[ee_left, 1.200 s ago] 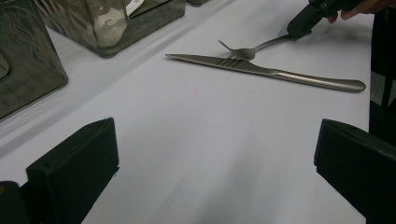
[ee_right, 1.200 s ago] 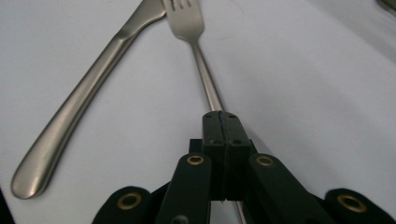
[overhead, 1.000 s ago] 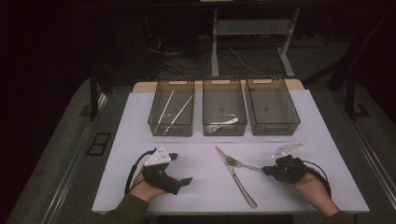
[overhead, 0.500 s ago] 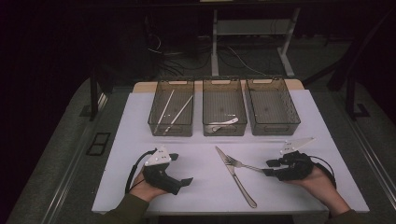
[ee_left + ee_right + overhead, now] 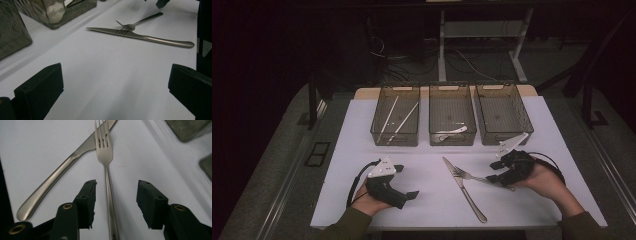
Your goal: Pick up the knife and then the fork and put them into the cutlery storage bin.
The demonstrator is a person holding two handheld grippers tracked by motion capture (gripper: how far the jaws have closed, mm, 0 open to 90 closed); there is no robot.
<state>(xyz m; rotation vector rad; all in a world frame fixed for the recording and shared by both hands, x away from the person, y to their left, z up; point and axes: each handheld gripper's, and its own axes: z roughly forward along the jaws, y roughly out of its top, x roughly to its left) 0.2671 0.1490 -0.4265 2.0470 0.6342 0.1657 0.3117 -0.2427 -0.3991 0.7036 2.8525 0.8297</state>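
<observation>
The fork (image 5: 106,167) lies on the table (image 5: 362,150), tines over the knife (image 5: 62,172) – its handle running straight between the right tongs (image 5: 116,202), whose jaws have just been opening and stand clear of it. The left tongs (image 5: 112,92) – spread, empty – sit well apart.

A silver-grey steel fork (image 5: 105,157) and matching knife (image 5: 62,172) gleam on a plain white surface (image 5: 362,130). Both tongs, left (image 5: 409,196) and right (image 5: 492,175), are matt black with pale grey top plates. Three smoky, translucent grey-brown bins (image 5: 452,141) hold white utensils (image 5: 453,132). The surroundings lie dark.
</observation>
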